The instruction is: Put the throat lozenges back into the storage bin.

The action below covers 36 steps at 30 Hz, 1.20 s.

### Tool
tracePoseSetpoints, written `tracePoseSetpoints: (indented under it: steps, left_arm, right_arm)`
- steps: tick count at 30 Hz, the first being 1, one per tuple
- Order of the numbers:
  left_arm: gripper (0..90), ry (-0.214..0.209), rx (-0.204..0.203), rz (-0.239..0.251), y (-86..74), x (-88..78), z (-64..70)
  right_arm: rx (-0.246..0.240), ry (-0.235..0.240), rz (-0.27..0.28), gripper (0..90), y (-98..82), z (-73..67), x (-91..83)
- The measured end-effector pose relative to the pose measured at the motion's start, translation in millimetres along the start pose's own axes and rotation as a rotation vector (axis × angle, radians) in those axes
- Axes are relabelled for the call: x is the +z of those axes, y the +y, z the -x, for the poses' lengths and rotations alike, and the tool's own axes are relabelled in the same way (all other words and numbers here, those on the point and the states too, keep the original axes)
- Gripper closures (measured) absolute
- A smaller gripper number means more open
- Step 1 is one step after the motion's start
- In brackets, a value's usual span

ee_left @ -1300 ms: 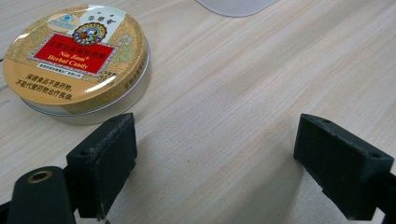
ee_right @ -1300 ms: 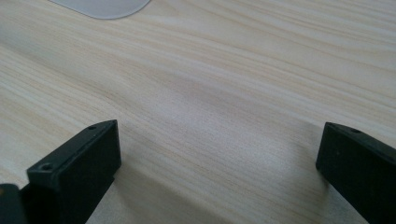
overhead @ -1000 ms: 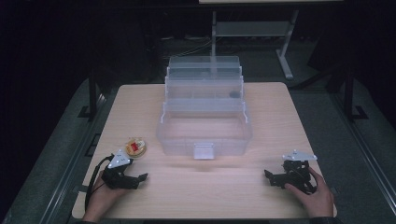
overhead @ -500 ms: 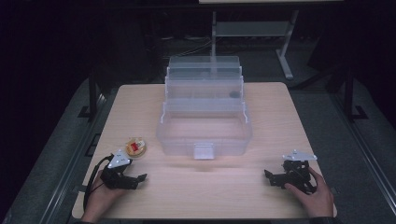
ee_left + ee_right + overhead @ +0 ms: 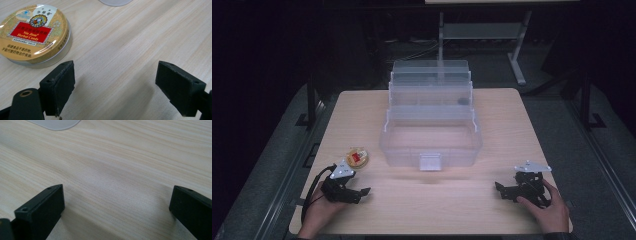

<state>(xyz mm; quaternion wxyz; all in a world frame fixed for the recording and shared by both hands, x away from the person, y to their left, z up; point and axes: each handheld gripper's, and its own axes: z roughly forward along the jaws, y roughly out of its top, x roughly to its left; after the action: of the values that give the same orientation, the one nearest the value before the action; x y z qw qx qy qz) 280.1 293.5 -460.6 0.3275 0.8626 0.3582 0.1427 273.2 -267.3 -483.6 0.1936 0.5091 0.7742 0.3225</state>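
Two grippers rest low on the wooden surface (image 5: 512, 130), one at each near corner; the left gripper (image 5: 358, 192) has its jaws spread wide with nothing between them, and the round candy tin (image 5: 33, 33) lies just beside its left jaw, apart from it; the right gripper (image 5: 501, 189) also stands with jaws wide apart over bare wood; a clear tiered plastic box (image 5: 431, 125) sits open at the middle, well apart from both hands.

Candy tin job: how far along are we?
Done: the clear tiered box stands open mid-table. In hand: nothing; the left gripper is open beside the candy tin, not around it, and the right gripper is open over bare table. Left: probably grasp the tin and place it in the box.
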Motion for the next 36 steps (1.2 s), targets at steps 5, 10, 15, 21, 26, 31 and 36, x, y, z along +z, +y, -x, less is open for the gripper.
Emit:
tracePoseSetpoints:
  steps: [5,10,15,21,26,31,36]
  left_arm:
    - [15.2,-0.007,0.008,-0.013,4.6,-1.1,1.7]
    - [15.2,-0.013,0.018,-0.016,9.5,-1.2,2.4]
    - [15.2,-0.017,0.033,-0.028,15.1,-2.1,2.5]
    - [15.2,-0.02,0.036,-0.025,22.8,-3.3,2.3]
    - [15.2,-0.025,0.041,-0.026,28.2,-4.0,2.0]
    - [15.2,-0.033,0.039,-0.035,32.3,-4.2,1.9]
    - [15.2,-0.04,0.034,-0.034,38.1,-4.8,0.7]
  right_arm:
    - [0.0,0.0,0.0,0.0,0.0,0.0,0.0]
    - [0.0,0.0,0.0,0.0,0.0,0.1,0.1]
    - [0.001,-0.001,0.0,0.0,0.1,0.1,0.2]
    - [0.001,-0.001,0.0,0.0,0.1,0.0,0.2]
    - [0.0,-0.001,0.0,0.0,0.1,0.1,0.2]
    - [0.0,-0.001,0.0,0.0,0.1,0.1,0.2]
    - [0.0,-0.001,0.0,0.0,0.1,0.0,0.2]
